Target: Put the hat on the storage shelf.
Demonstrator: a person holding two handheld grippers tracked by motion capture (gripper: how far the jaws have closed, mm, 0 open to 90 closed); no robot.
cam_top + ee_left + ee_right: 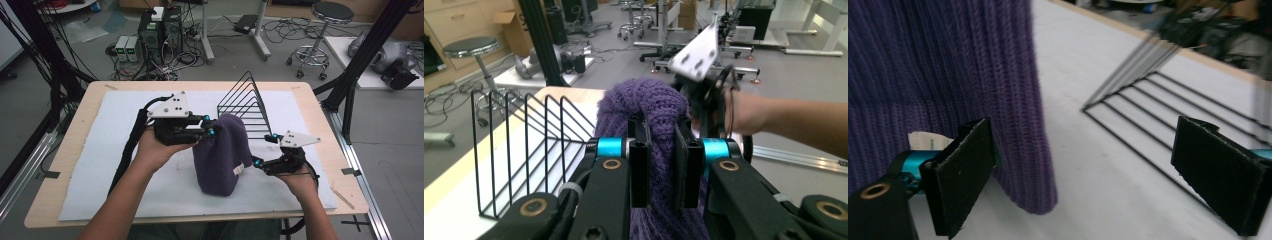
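The left tool [659, 150] pinches the purple knit hat [220, 155] by its crown, holding it upright, apparently so the released right tool [1098, 180], beside its hem, can grasp it.

Purple rib-knit beanie [220, 155] with a small white label [238, 169]. Black wire rack [246, 102]. Pale wood counter [75, 130] under a light grey-white mat [115, 165]. Black left gripper [207, 126] and right gripper [265, 150], cyan accents, grey three-cornered plates.
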